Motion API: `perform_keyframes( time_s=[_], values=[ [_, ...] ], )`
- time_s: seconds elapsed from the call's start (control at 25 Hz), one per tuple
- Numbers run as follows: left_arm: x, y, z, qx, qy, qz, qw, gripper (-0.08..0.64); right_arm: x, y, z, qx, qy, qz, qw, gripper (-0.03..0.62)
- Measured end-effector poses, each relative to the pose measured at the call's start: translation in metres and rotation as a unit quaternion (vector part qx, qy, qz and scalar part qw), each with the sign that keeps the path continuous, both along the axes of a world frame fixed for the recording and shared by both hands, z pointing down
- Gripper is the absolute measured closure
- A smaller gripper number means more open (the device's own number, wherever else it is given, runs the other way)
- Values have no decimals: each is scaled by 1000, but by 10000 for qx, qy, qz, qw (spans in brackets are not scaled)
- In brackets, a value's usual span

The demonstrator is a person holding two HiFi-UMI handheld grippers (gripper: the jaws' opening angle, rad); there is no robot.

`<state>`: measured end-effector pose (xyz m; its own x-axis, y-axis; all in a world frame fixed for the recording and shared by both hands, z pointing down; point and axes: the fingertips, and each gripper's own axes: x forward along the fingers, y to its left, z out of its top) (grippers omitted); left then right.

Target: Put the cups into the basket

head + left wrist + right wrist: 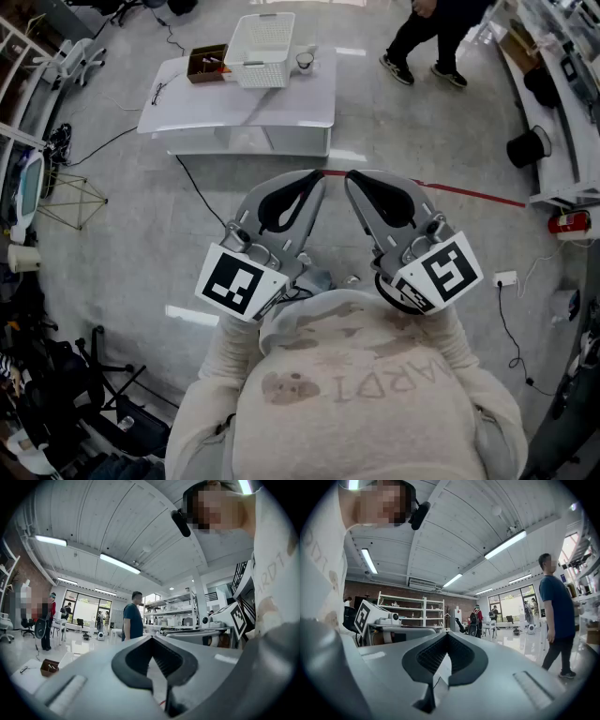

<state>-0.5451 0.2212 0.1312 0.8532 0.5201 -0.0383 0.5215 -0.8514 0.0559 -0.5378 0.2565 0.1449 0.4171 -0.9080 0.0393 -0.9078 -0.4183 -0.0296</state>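
A white slatted basket (261, 37) stands on a low white table (281, 103) far ahead of me. Beside its right side sits a small cup (305, 61). I hold both grippers close to my chest, well short of the table, pointing toward it. The left gripper (317, 178) is shut with its tips touching and nothing between them; in the left gripper view it (152, 637) points up at the room. The right gripper (352, 178) is likewise shut and empty, and its own view shows the tips (446, 633) meeting.
A brown box (206, 64) rests left of the basket on the table. A person (427, 37) walks past the table's far right. A red floor line (450, 190), cables (202, 192), shelving (553, 94) at right and clutter at left border the grey floor.
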Motion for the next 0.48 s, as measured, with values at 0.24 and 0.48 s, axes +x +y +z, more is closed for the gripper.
perform_keyframes(
  time_s=[0.24, 0.48],
  values=[
    [5, -13, 2, -3, 21, 66, 10000, 560, 5, -15, 3, -36, 8, 20, 10000, 566],
    [16, -26, 3, -18, 33, 127, 9999, 560, 16, -30, 4, -70, -14, 51, 10000, 566]
  ],
)
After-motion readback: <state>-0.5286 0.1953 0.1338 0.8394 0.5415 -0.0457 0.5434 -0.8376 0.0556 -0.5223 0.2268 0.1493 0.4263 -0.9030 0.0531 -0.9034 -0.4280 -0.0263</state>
